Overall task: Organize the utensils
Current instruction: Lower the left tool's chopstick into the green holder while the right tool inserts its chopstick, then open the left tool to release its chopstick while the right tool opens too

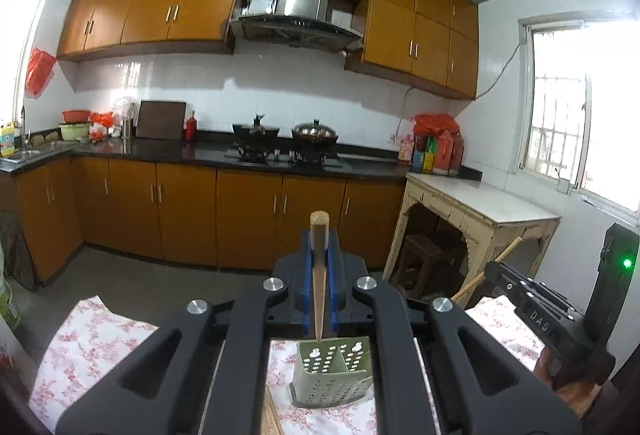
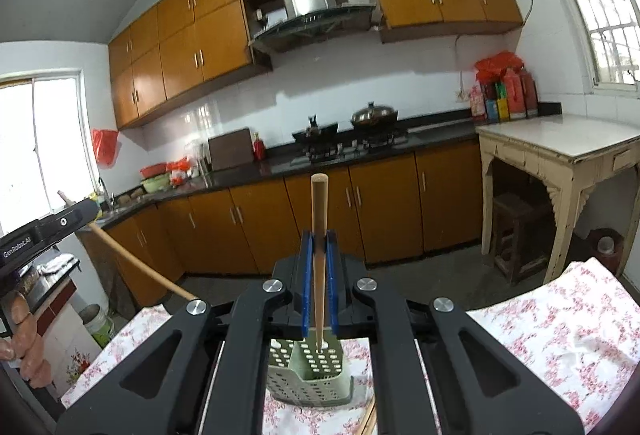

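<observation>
Floral pink-and-white cloth (image 1: 92, 347) covers the table on which everything rests, and on it stands the pale green perforated plastic utensil holder (image 1: 332, 375), divided into compartments and open at the top. It sits low and straight ahead of both tools, directly under their fingertips in each wrist view, so neither hand looks clearly nearer to it. The left gripper (image 1: 319, 275) is pinched narrow on a tapered light wooden chopstick (image 1: 319, 259) that stands close to upright, its thick end up and its thin tip pointing at the holder's rim. The right gripper (image 2: 319, 275) is likewise clamped tight on a second wooden chopstick (image 2: 319, 235), also near vertical, with the tip hanging over one of the holder's compartments. I judge that the coming move depends on each stick's long axis lining up with an open compartment below; a straight lowering should seat them.
</observation>
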`<state>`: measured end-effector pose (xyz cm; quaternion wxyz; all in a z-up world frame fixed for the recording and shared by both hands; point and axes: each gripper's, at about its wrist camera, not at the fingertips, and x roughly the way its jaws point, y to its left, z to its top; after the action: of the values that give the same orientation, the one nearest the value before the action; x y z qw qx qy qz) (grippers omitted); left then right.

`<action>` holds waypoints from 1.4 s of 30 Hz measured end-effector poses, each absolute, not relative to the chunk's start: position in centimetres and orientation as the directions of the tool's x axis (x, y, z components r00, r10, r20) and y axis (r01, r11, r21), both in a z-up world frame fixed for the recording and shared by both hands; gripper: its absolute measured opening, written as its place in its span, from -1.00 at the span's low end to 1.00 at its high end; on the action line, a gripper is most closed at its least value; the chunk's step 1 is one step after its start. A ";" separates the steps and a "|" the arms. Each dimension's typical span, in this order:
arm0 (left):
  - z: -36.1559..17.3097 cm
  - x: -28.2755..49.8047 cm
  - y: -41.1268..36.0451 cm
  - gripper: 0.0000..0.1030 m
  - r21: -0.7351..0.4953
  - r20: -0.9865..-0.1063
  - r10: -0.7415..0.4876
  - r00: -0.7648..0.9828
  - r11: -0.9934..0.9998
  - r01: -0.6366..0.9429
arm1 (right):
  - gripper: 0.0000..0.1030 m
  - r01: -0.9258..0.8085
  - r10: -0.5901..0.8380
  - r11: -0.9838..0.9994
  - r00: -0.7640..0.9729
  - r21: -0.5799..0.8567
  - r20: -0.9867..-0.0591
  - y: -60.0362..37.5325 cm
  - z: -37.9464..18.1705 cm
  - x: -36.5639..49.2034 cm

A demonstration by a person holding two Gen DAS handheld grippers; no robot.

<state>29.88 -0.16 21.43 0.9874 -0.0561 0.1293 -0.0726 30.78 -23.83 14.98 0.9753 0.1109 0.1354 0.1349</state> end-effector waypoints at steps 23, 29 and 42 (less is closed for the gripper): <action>14.2 34.4 1.2 -0.85 -0.175 -0.422 -0.154 0.893 0.981 0.087 | -0.85 -0.204 0.309 0.936 0.867 0.286 -0.390 -22.2 10.7 34.1; 14.2 34.0 2.2 -0.80 -0.190 -0.430 -0.138 0.892 0.980 0.060 | -0.84 -0.172 0.289 0.937 0.869 0.303 -0.401 -22.6 10.8 34.0; 15.5 30.2 4.1 -0.55 -0.209 -0.387 -0.097 0.917 0.978 0.015 | -0.53 -0.151 0.255 0.943 0.902 0.297 -0.349 -23.6 12.5 31.0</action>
<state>30.20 4.13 15.47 0.9737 -0.1012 0.2019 -0.0287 30.99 -23.63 12.55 0.9660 0.1326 0.1952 0.1051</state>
